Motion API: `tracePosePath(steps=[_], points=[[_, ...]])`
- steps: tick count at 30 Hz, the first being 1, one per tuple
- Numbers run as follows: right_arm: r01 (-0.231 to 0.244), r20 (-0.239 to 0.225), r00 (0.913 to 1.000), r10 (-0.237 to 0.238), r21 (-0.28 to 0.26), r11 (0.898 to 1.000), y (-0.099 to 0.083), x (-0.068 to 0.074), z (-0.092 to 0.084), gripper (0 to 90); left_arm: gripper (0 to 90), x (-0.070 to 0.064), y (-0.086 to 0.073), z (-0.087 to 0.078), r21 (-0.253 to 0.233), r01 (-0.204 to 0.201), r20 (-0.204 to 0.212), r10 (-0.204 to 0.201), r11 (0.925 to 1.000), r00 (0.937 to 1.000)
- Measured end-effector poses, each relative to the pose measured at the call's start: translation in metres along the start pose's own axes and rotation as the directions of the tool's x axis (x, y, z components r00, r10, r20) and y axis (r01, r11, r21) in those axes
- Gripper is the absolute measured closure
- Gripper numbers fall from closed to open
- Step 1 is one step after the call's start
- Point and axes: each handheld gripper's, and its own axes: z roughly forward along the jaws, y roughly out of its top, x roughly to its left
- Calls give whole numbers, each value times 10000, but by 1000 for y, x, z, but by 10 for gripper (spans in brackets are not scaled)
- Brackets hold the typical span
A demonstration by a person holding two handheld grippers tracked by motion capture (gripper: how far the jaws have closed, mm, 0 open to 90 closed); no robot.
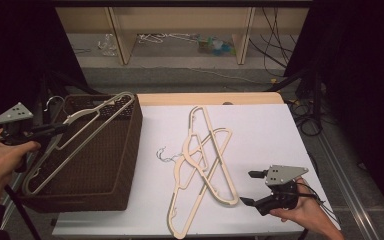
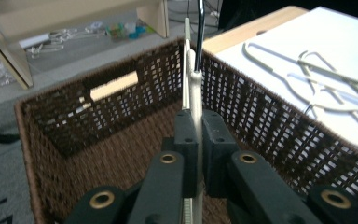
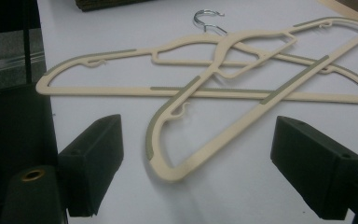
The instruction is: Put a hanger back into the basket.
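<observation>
The cream hanger (image 1: 80,135) held by the left gripper (image 1: 55,130) hangs over the open top of the woven basket (image 1: 125,165), tilted so that its long bar runs from the far right corner down toward the near left wall. It is a flat, thin plastic hanger of rounded triangular outline, pale beige, with a metal hook (image 1: 54,101) that curls up beyond the basket's far left rim. In the left gripper view the black jaws are pressed together on the hanger's slim neck (image 2: 195,116), pads flat against either face, with the dark wire of the hook rising above them. No brand, label or writing can be read on anything here.

The basket is dark brown wicker, rectangular, with an open lattice weave in its walls and a slot handle cut in the far wall (image 2: 114,85). It sits at the left end of the table (image 1: 260,135), whose top is covered in plain white with a strip of light wood along the far edge.

On the white surface lies a heap of more hangers (image 1: 205,165) of the same cream plastic, crossing one another; there look to be three, though the overlap makes the count unsure. Grey-green grip strips run along their shoulders (image 3: 168,109), small notches sit under the arms, and one chrome hook (image 3: 207,21) shows.

The right gripper (image 1: 252,187) rests near the table's near right edge, jaws spread wide, just beside the end of the nearest hanger and holding nothing.
</observation>
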Motion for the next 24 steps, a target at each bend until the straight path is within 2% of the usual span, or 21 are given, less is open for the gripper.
tracePosePath(steps=[4,6,10,17,18,21,22,24], points=[[14,-73,10000,-13,113,9999,0,0,0,180,857,2,-6,6,311,78,77,-80,9995,9999],[18,-92,10000,-16,127,9999,0,0,0,180,857,3,-8,8,315,110,126,-114,9994,9999],[-1,-96,10000,3,153,9999,0,1,1,179,857,9,-16,19,607,455,208,-468,9971,9987],[5,-138,9999,-3,151,9999,0,1,1,180,856,12,-32,34,899,654,86,-665,9938,9978],[11,-138,9999,-9,113,9999,0,1,1,180,856,12,-34,37,841,801,104,-812,9932,9966],[36,-124,9999,-35,89,10000,-1,1,2,180,853,13,-36,41,1072,719,-263,-695,9916,9972],[39,-131,9999,-38,87,10000,-1,1,2,180,849,13,-37,42,1641,367,-651,-263,9858,9975],[25,-152,9999,-24,83,10000,-1,2,2,180,819,11,-38,45,1545,696,-984,-547,9855,9936]])
